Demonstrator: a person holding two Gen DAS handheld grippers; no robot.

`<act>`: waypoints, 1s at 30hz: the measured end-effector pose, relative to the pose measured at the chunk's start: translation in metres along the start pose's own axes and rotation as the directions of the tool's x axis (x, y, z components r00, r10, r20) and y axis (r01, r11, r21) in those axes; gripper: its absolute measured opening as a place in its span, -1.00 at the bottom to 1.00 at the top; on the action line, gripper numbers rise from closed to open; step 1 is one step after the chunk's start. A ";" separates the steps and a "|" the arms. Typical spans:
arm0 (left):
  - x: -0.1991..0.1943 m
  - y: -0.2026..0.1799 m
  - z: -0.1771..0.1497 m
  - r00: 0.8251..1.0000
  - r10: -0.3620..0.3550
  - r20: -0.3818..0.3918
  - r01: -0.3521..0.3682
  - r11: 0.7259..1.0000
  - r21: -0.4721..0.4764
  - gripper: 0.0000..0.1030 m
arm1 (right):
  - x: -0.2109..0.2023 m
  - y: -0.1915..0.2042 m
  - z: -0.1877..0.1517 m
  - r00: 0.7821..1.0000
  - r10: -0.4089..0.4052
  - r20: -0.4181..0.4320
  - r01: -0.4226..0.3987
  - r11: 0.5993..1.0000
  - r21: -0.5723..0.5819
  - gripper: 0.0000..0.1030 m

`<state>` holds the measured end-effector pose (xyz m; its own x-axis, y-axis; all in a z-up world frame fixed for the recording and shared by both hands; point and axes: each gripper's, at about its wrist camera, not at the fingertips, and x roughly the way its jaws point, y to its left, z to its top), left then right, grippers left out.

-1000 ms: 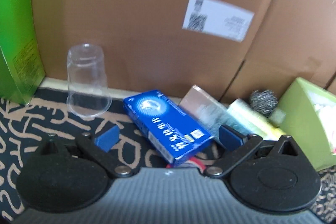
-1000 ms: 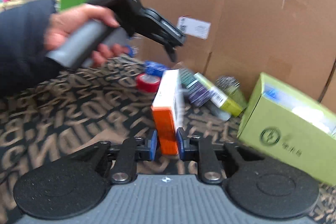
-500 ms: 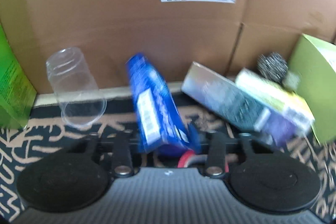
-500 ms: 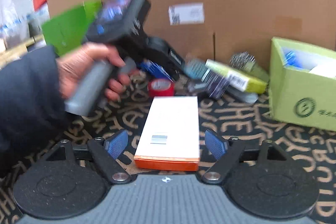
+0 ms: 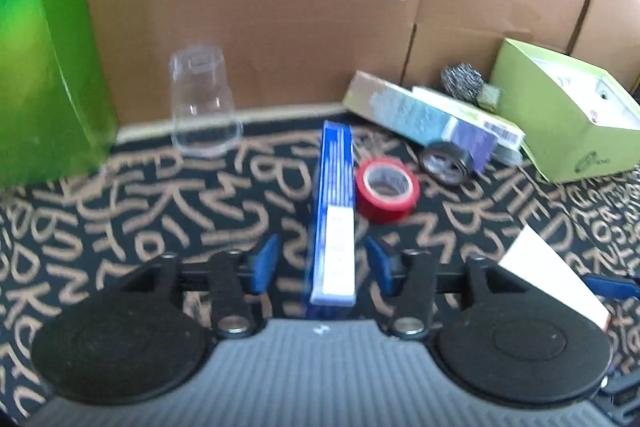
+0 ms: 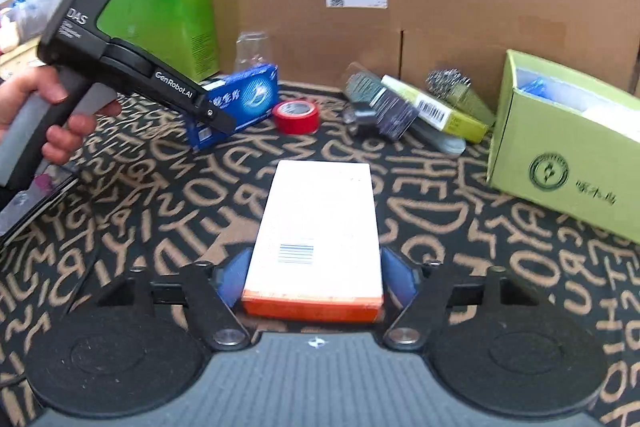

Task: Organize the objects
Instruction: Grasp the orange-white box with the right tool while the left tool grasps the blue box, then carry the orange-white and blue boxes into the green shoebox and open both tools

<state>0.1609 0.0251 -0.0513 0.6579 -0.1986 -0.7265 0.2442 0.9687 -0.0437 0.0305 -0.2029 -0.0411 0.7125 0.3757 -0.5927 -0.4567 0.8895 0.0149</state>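
In the left wrist view a blue box (image 5: 334, 223) stands on its long edge between the pads of my left gripper (image 5: 322, 263); the jaws stand apart from both its sides. From the right wrist view the same blue box (image 6: 244, 99) sits by the left gripper's tip (image 6: 208, 113). A white box with an orange end (image 6: 318, 227) lies flat on the patterned cloth between the pads of my right gripper (image 6: 316, 279), which is open around it. That box shows in the left view (image 5: 556, 279) too.
A red tape roll (image 5: 386, 191), a black tape roll (image 5: 446, 163), a pile of flat boxes (image 5: 432, 119), a steel scourer (image 5: 462, 79) and an open pale green carton (image 5: 568, 115) lie ahead. A clear upturned cup (image 5: 202, 103) and a tall green box (image 5: 44, 55) stand left. Cardboard walls (image 5: 260, 7) close the back.
My left gripper closed on the blue box, turned it on edge, drew it back from the pile, then opened. My right gripper laid the orange-ended box flat and opened.
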 end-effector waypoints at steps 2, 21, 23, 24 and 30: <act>0.002 -0.001 0.005 1.000 -0.003 -0.013 0.003 1.000 0.015 -0.33 | 0.006 0.006 0.004 0.999 -0.033 0.001 0.033 0.999 -0.013 0.48; -0.071 -0.106 0.066 0.926 -0.348 0.148 0.325 0.932 0.160 -0.67 | -0.073 -0.075 0.030 0.941 -0.251 0.226 0.225 0.965 0.133 0.36; -0.067 -0.134 0.081 0.907 -0.391 0.155 0.360 0.913 0.191 -0.67 | -0.083 -0.093 0.035 0.913 -0.320 0.252 0.289 0.945 0.154 0.36; -0.063 -0.147 0.088 0.898 -0.410 0.157 0.378 0.904 0.198 -0.67 | -0.086 -0.101 0.038 0.899 -0.353 0.260 0.318 0.933 0.167 0.36; -0.028 -0.218 0.125 0.866 -0.479 0.148 0.445 0.870 0.212 -0.67 | -0.086 -0.157 0.050 0.796 -0.537 0.277 0.496 0.843 0.208 0.36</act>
<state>0.1785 -0.1989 0.0639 0.5576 -0.6575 -0.5066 0.6565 0.7228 -0.2155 0.0675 -0.3614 0.0481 0.9606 -0.1065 -0.2567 0.0793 0.9903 -0.1143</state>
